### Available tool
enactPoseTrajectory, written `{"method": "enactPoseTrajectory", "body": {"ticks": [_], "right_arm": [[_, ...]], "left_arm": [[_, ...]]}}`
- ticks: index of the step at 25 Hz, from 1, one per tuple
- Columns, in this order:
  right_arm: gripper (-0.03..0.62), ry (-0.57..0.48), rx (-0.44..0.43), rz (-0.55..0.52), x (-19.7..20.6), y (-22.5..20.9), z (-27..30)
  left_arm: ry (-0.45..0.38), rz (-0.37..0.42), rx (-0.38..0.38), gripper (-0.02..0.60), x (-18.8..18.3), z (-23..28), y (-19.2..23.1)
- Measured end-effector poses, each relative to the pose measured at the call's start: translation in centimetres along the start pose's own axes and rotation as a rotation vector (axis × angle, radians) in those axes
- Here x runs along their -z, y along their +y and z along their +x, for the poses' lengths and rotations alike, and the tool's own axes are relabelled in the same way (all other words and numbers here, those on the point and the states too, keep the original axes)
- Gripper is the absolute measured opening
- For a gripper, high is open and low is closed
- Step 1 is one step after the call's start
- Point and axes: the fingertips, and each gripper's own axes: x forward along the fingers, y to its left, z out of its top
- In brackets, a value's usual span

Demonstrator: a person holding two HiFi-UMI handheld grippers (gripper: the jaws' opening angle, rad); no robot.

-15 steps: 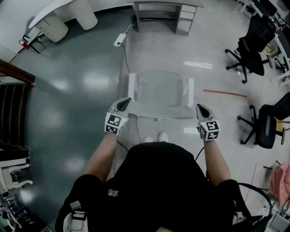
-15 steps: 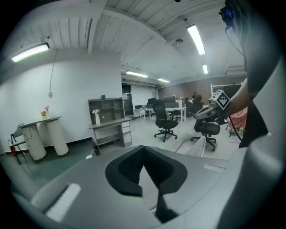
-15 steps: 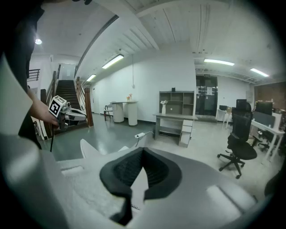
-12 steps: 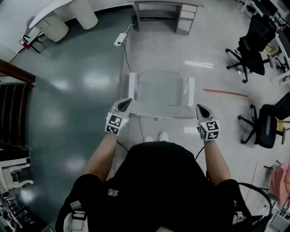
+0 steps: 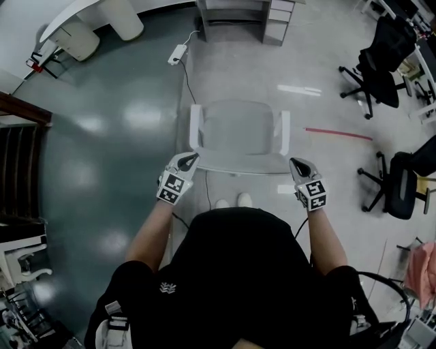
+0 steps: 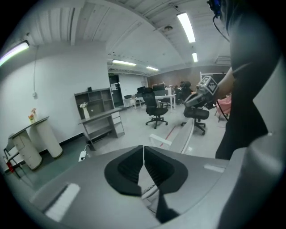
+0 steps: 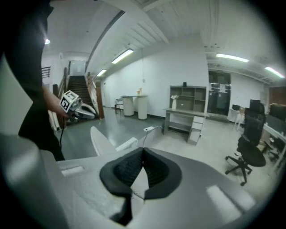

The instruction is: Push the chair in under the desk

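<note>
In the head view a white chair [image 5: 238,133] stands on the floor in front of me, its backrest nearest my body. The grey desk [image 5: 235,15] with drawers is beyond it at the top edge. My left gripper [image 5: 193,158] is shut, tips at the left end of the backrest. At the right end my right gripper [image 5: 294,163] is shut too. Neither has anything between its jaws. The left gripper view has the left gripper [image 6: 143,154] above the chair's backrest [image 6: 185,138], the desk [image 6: 100,120] ahead. The right gripper view has the right gripper [image 7: 143,156], the chair [image 7: 100,138] and the desk [image 7: 183,118].
A white power strip [image 5: 179,53] with its cable lies on the floor left of the desk. Black office chairs [image 5: 378,68] [image 5: 402,187] stand at the right, a red floor line [image 5: 338,133] between them. A white rounded table [image 5: 82,27] is at the upper left, dark stairs [image 5: 20,157] at the left.
The chair and both grippers have moved a little toward the desk, which now sits higher in the head view. Both grippers stay shut at the backrest.
</note>
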Motion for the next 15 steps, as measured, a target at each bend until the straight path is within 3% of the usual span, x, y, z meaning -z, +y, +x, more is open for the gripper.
{"method": "enactPoseTrajectory", "body": {"ticks": [1,4,5,7,9,11,15], "right_arm": [[0.002,0.024,-0.072,-0.053,0.5,1.2,0.3],[0.163,0.141,-0.274,-0.268,3.1,4.9,0.7],[0.181,0.191,-0.322,-0.332,4.4,6.0,0.9],[0.181,0.286,-0.379,-0.425,6.7,7.0,1.5],[0.181,0.341,-0.361,-0.486,8.2,6.7,2.7],[0.145,0.360,-0.326,-0.525,8.8,5.8,3.8],[0.143,0.372,-0.351,-0.593,8.9,5.0,5.0]], "left_arm": [[0.026,0.029,0.035,0.027,0.4,0.3,-0.8],[0.141,0.172,0.170,0.192,2.4,1.1,-3.7],[0.185,0.237,0.212,0.226,3.2,1.4,-4.8],[0.272,0.360,0.269,0.231,4.9,2.3,-6.3],[0.347,0.438,0.270,0.222,6.3,3.6,-6.8],[0.396,0.449,0.238,0.156,7.0,5.0,-6.7],[0.434,0.403,0.209,0.166,7.0,6.0,-5.8]]}}
